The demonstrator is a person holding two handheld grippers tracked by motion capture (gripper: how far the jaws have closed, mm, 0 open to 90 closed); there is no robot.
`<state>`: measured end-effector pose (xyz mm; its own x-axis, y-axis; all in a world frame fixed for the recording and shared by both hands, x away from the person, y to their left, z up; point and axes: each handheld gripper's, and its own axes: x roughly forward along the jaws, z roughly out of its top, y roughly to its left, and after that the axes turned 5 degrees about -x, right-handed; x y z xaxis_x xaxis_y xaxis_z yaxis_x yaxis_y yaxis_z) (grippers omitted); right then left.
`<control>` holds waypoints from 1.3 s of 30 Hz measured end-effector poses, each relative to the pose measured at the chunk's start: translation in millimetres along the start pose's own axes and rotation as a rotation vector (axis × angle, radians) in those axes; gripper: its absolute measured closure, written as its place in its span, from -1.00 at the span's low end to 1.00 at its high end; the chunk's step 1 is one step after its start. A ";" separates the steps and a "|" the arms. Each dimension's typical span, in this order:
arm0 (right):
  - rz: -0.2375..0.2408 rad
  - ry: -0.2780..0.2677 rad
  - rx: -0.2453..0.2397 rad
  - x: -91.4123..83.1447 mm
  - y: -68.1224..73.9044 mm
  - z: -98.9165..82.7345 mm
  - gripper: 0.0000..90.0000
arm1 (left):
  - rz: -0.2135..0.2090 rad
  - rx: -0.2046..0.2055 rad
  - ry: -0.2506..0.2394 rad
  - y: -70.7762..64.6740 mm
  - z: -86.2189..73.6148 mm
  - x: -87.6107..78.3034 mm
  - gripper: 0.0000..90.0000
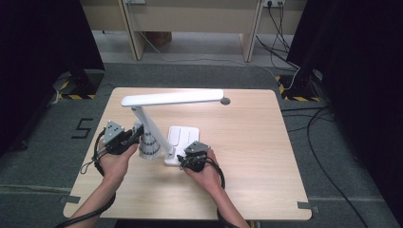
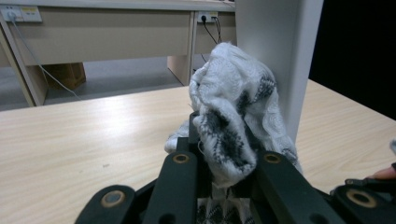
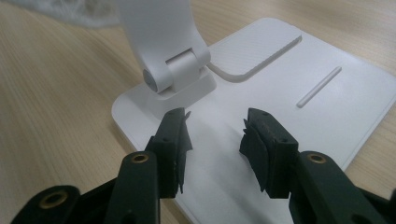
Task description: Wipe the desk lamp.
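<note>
A white desk lamp stands mid-table, with a long flat head (image 1: 173, 98), a slanted arm (image 1: 153, 129) and a flat base (image 1: 184, 134). My left gripper (image 1: 134, 136) is shut on a white cloth with a grey pattern (image 1: 148, 146), held against the lower arm. In the left gripper view the cloth (image 2: 233, 107) bunches over the jaws of my left gripper (image 2: 220, 140), right beside the lamp arm (image 2: 280, 56). My right gripper (image 3: 212, 127) stands open just over the base (image 3: 289, 70) near the hinge (image 3: 173, 70), nothing between its jaws.
The light wooden table (image 1: 247, 142) has free room to the right and front of the lamp. A round grommet (image 1: 225, 101) sits near the far edge. Cables (image 1: 304, 114) trail on the grey floor to the right; a desk's legs (image 1: 134, 38) stand behind.
</note>
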<state>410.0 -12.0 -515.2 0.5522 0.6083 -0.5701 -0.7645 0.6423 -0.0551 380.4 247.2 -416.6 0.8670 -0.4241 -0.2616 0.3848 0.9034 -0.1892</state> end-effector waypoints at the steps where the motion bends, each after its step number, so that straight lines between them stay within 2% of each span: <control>1: 0.000 0.000 -0.001 -0.1 0.0 -0.1 0.31 | -0.003 0.000 0.000 0.0 -2.6 1.5 0.83; 18: -0.003 0.000 0.000 -0.2 0.4 0.0 0.31 | -0.003 -0.008 0.064 -3.7 -31.6 19.3 0.83; 39: -0.004 -0.002 -0.003 -0.1 0.3 -0.1 0.31 | -0.012 0.007 0.156 -11.4 -57.4 27.1 0.83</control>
<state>409.7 -11.9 -515.3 0.5557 0.6066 -0.5685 -0.7635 0.6430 -0.0602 381.3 221.8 -475.9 0.8028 -0.4391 -0.4033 0.3974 0.8984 -0.1869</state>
